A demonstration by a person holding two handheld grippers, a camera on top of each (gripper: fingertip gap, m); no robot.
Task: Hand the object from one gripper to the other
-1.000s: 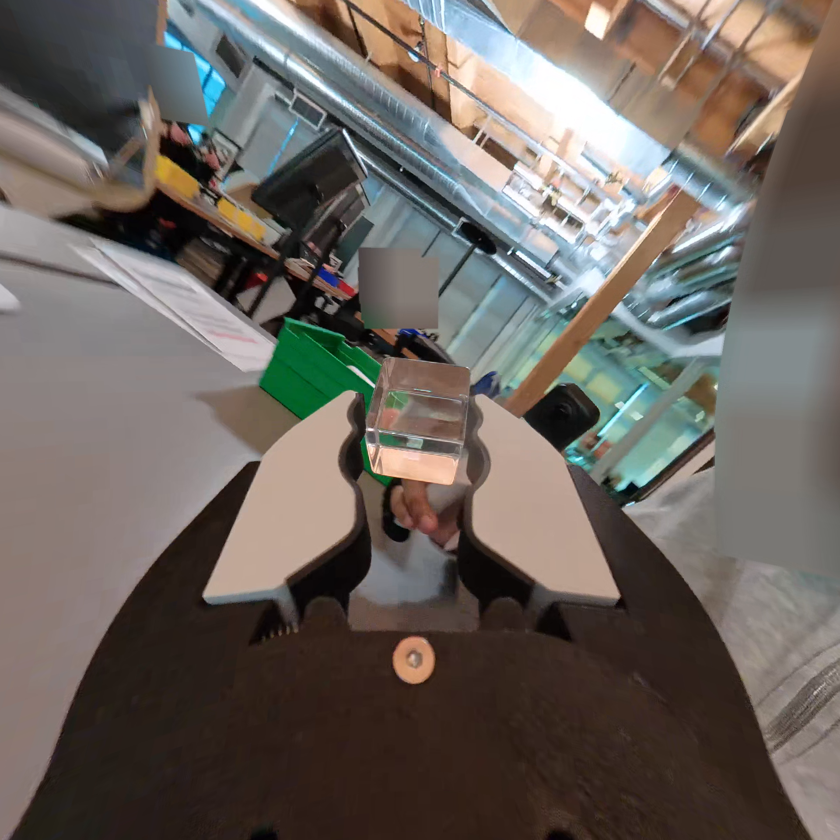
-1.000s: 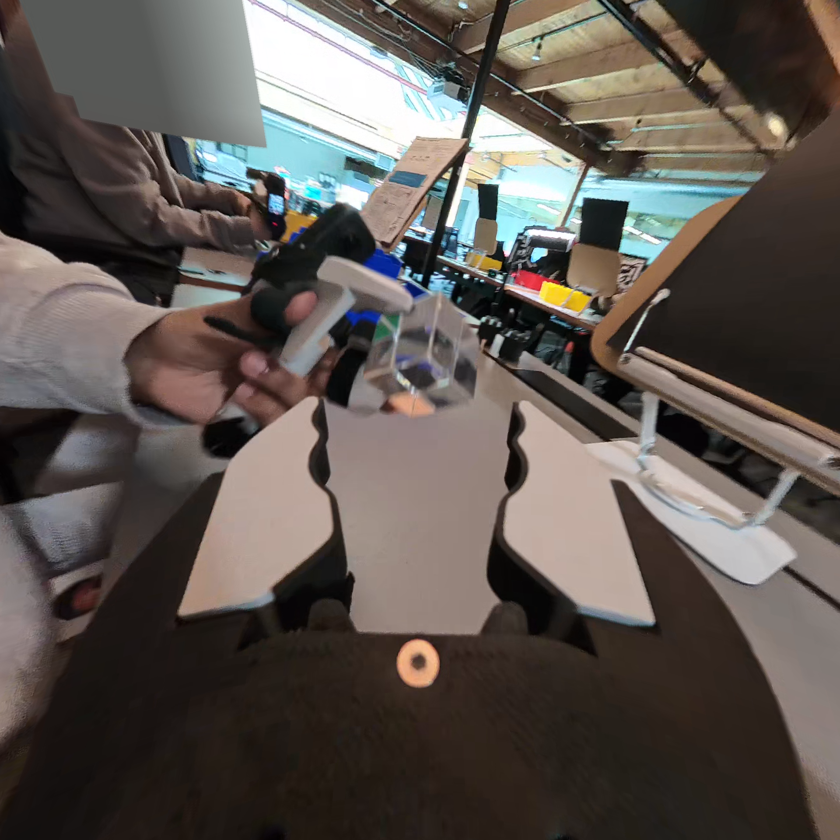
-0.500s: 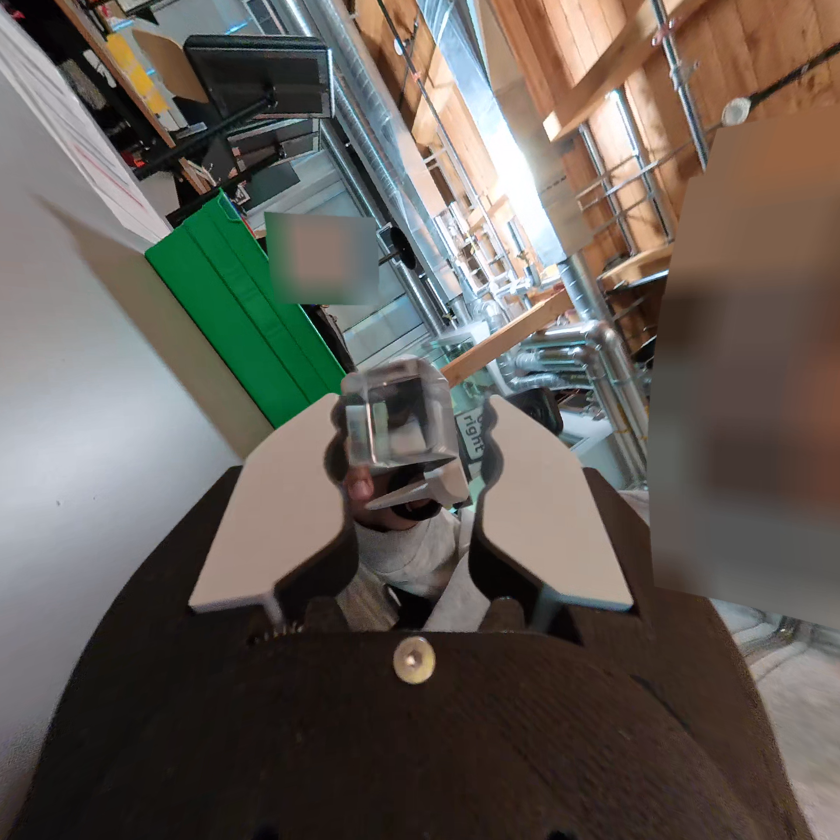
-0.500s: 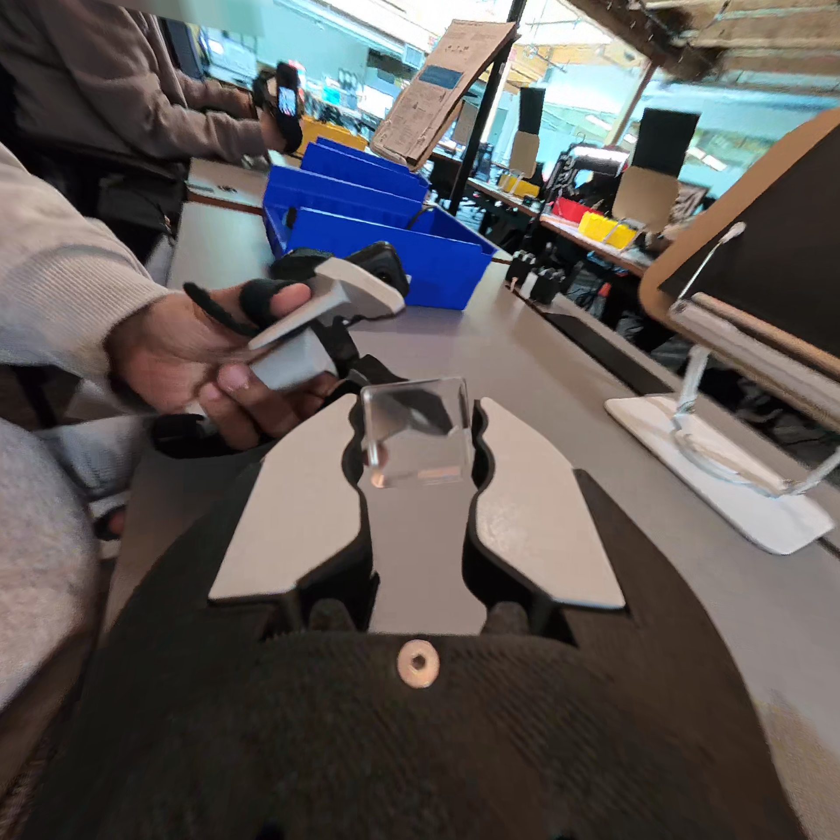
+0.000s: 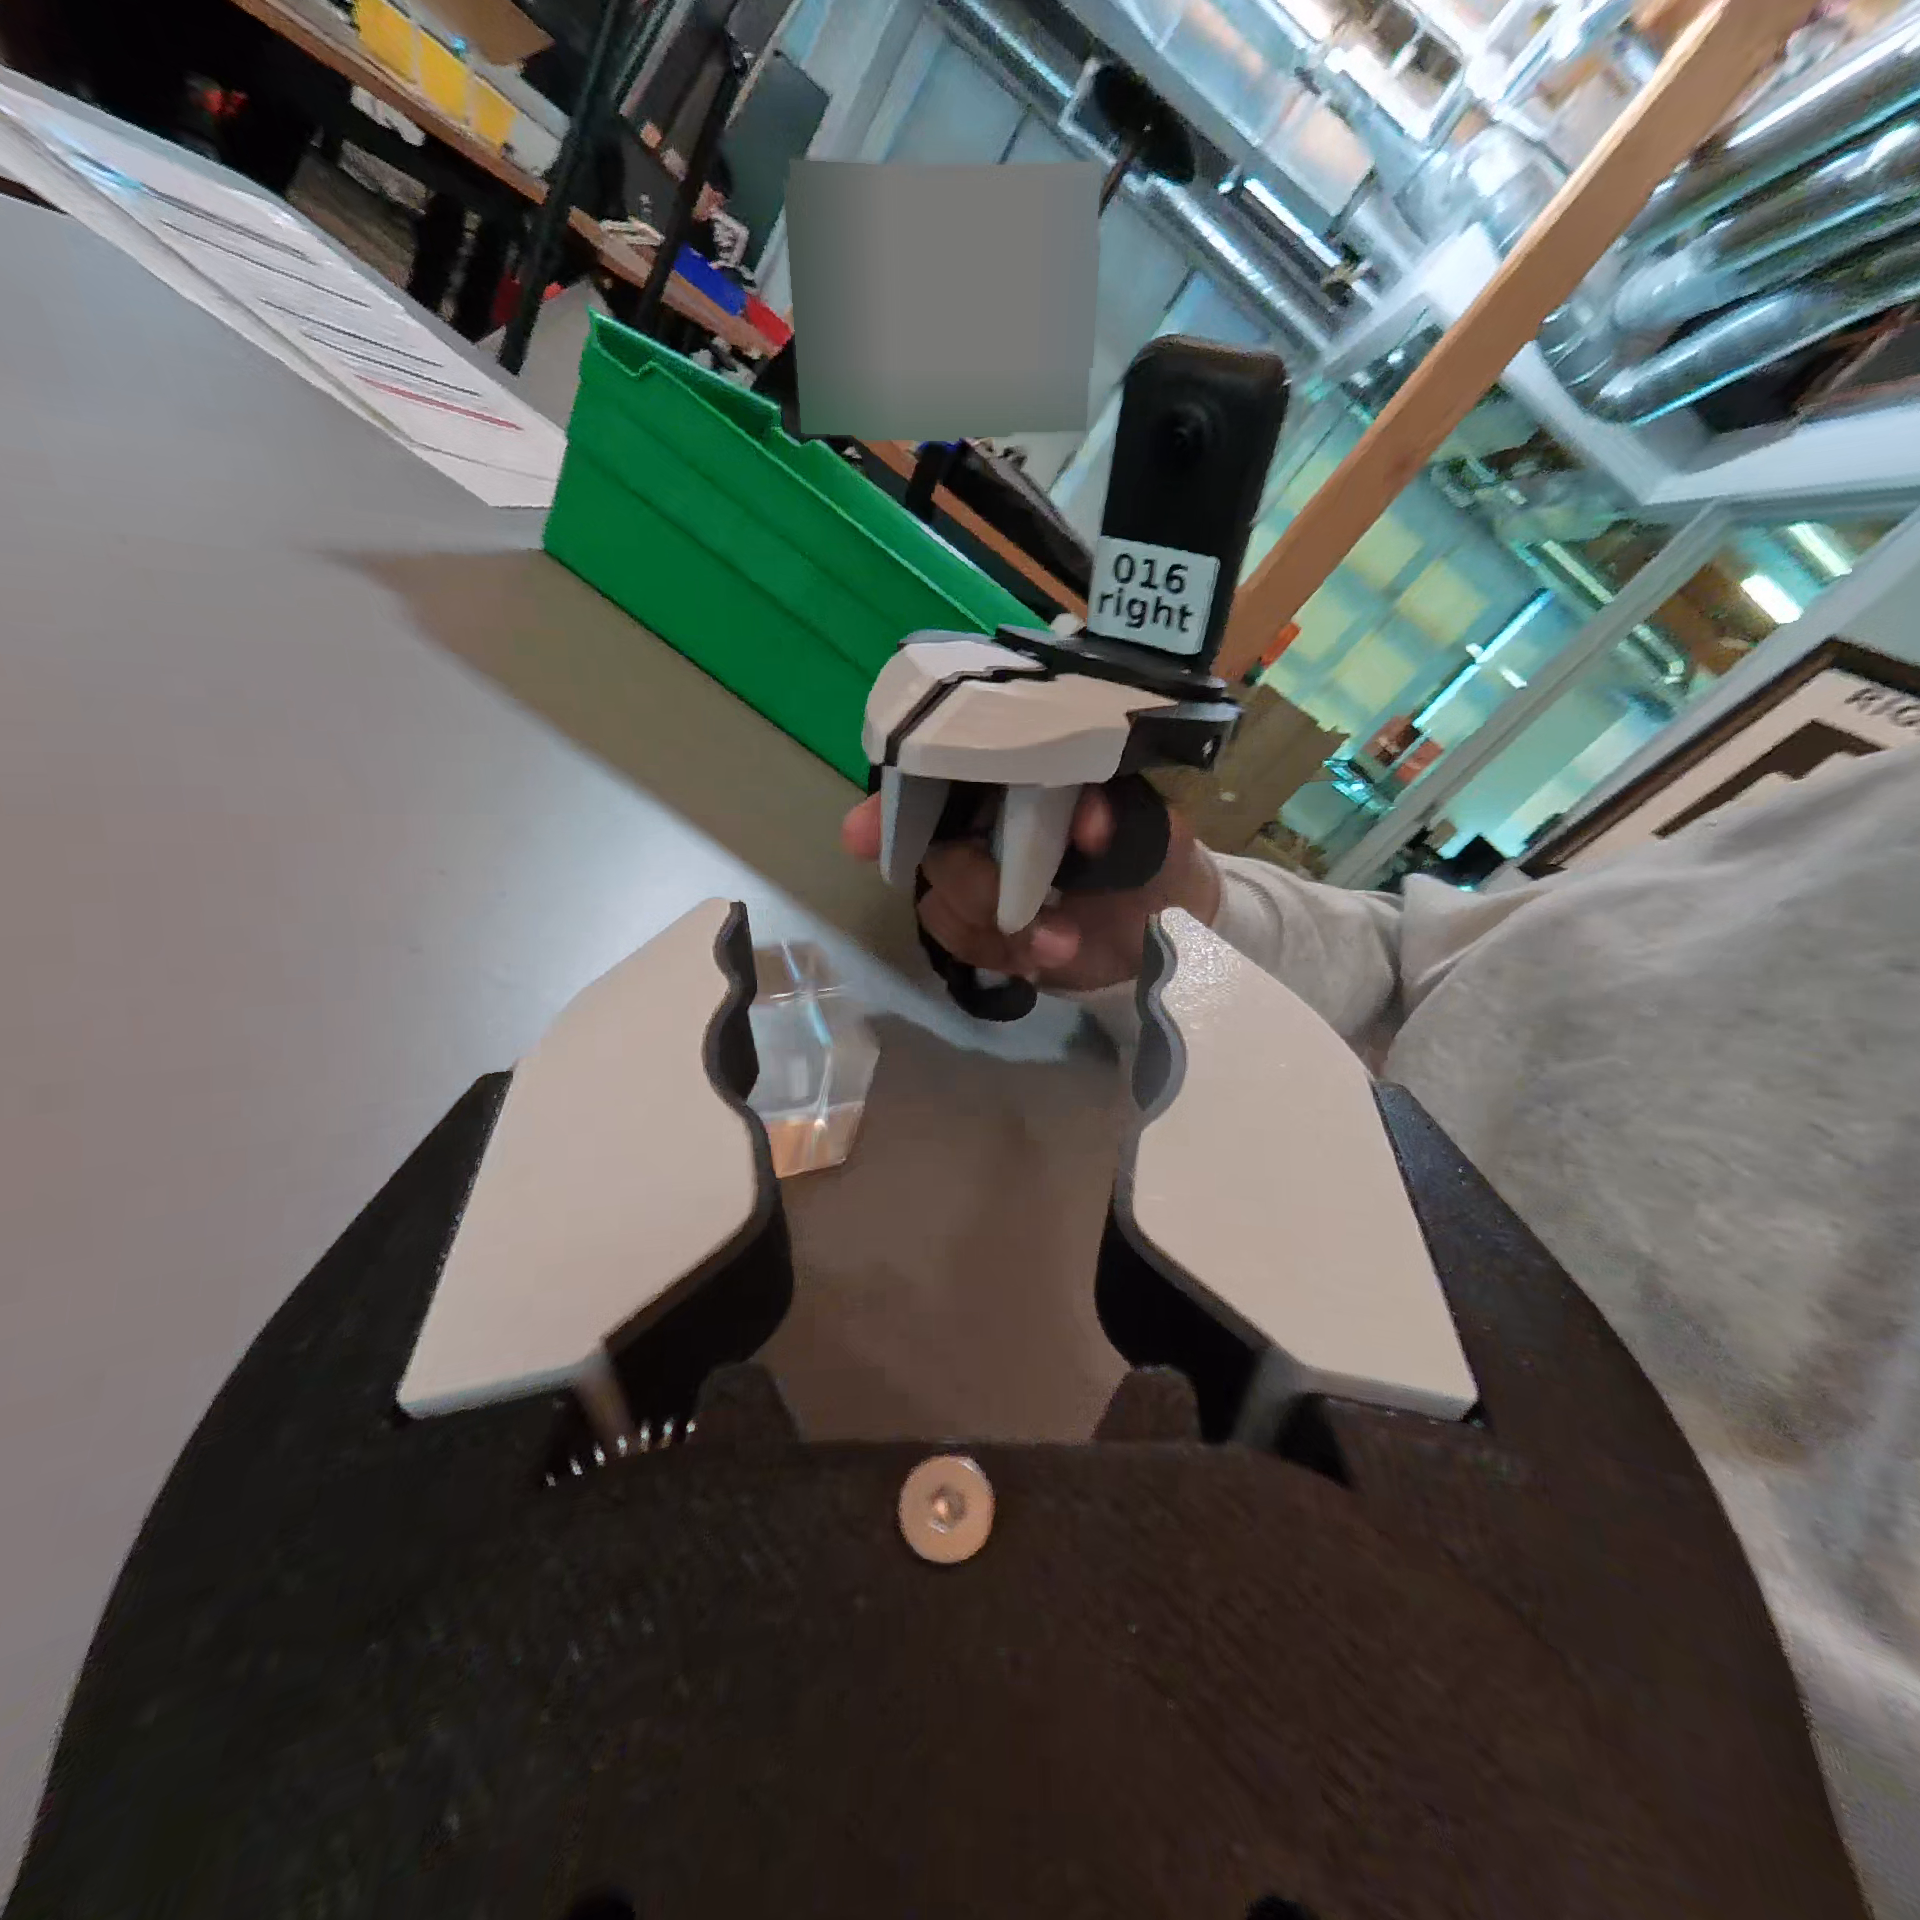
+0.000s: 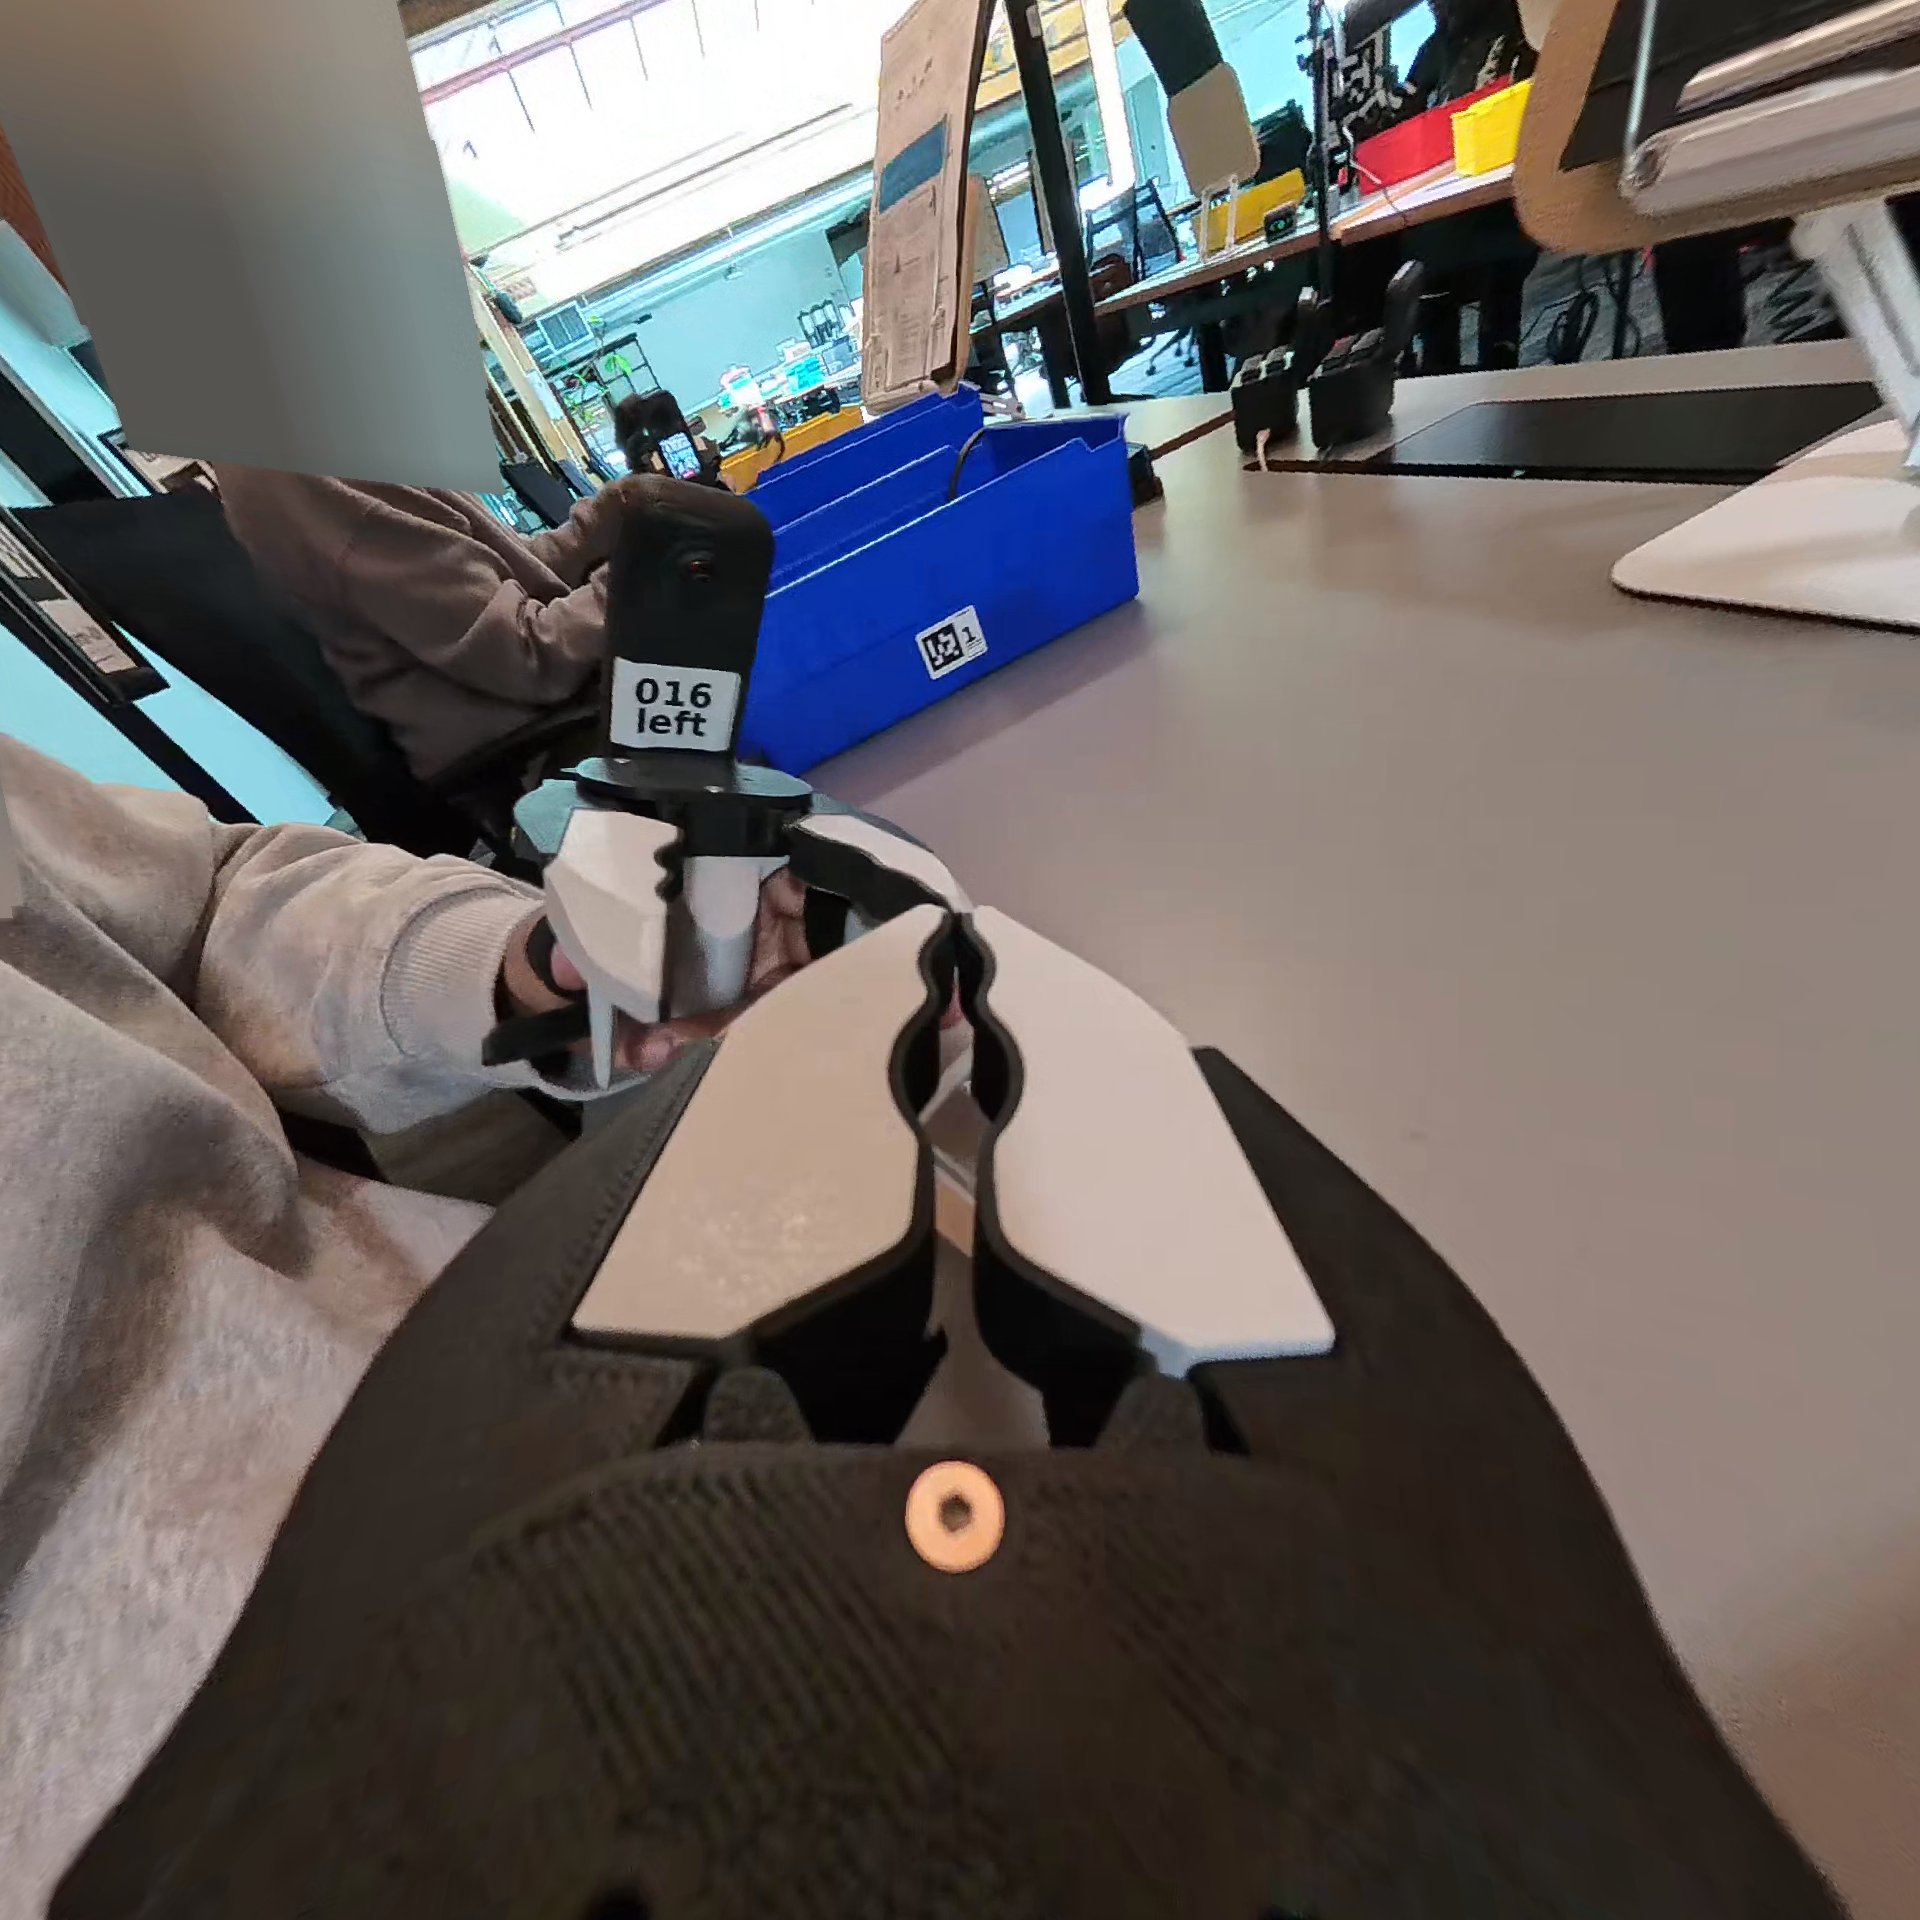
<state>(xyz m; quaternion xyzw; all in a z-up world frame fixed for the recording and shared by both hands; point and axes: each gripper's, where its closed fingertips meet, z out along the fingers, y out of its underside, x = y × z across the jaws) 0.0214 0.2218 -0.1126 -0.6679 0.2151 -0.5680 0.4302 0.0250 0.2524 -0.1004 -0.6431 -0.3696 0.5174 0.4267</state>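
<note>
— Where's the clear cube (image 5: 805, 1081)?

— Lying on the grey table (image 5: 260, 831), partly hidden behind the left finger of the left gripper (image 5: 940, 961). Nothing grips it.

— So the left gripper's empty?

— Yes, its fingers are spread wide, the cube just beside the inner edge of one; I can't tell if they touch.

— And the right gripper (image 6: 961, 925)?

— Its fingers are pressed together at the tips with nothing between them. In the left wrist view it hangs above the table, beyond the cube, held in a hand (image 5: 1039, 914).

— What's around them?

— A green bin (image 5: 707, 582) and a printed sheet (image 5: 312, 312) on one side, a blue bin (image 6: 935, 582) and a white monitor stand (image 6: 1766, 551) on the other. A workshop with benches lies behind.
</note>
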